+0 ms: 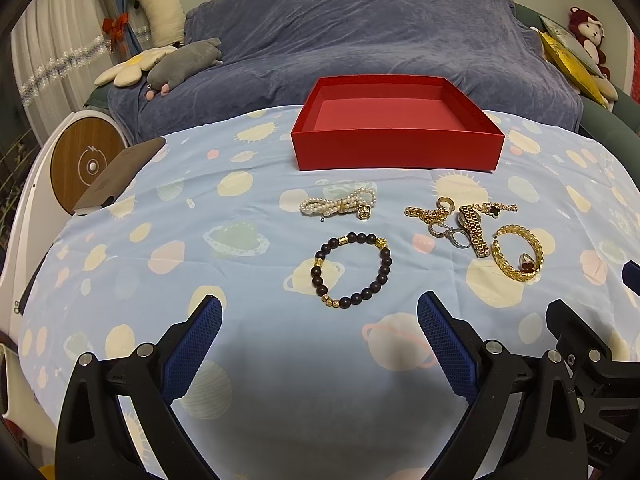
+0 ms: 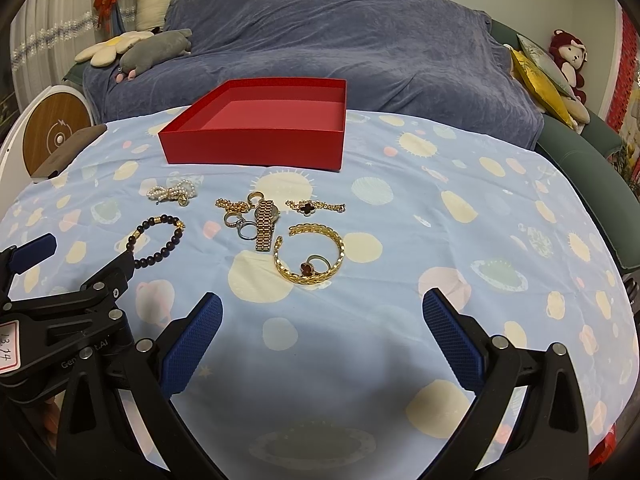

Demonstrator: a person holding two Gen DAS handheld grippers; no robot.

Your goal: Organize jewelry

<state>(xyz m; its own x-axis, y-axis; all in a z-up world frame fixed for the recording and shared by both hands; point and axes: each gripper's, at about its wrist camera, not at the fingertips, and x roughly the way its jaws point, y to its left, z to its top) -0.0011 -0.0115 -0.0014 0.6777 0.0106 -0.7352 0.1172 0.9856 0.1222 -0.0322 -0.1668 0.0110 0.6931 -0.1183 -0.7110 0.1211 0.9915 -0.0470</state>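
Observation:
An empty red box [image 1: 396, 148] [image 2: 256, 146] stands at the far side of the table. In front of it lie a pearl bracelet [image 1: 338, 205] [image 2: 172, 193], a dark bead bracelet [image 1: 352, 270] [image 2: 158, 240], a gold watch [image 1: 474, 224] [image 2: 266, 220], hoop earrings [image 1: 450, 234] [image 2: 240, 226], a clover chain [image 1: 494, 209] [image 2: 316, 206] and a gold bangle [image 1: 518, 252] [image 2: 310, 254] with a red-stone ring [image 2: 314, 265] inside it. My left gripper [image 1: 320, 320] is open just short of the bead bracelet. My right gripper [image 2: 322, 316] is open just short of the bangle. Both are empty.
The table wears a light blue cloth [image 1: 200, 264] with planet prints. A brown notebook [image 1: 116, 176] lies at its left edge beside a round wooden disc [image 1: 86, 164]. A blue-covered sofa [image 1: 360, 40] with plush toys [image 1: 184, 62] stands behind.

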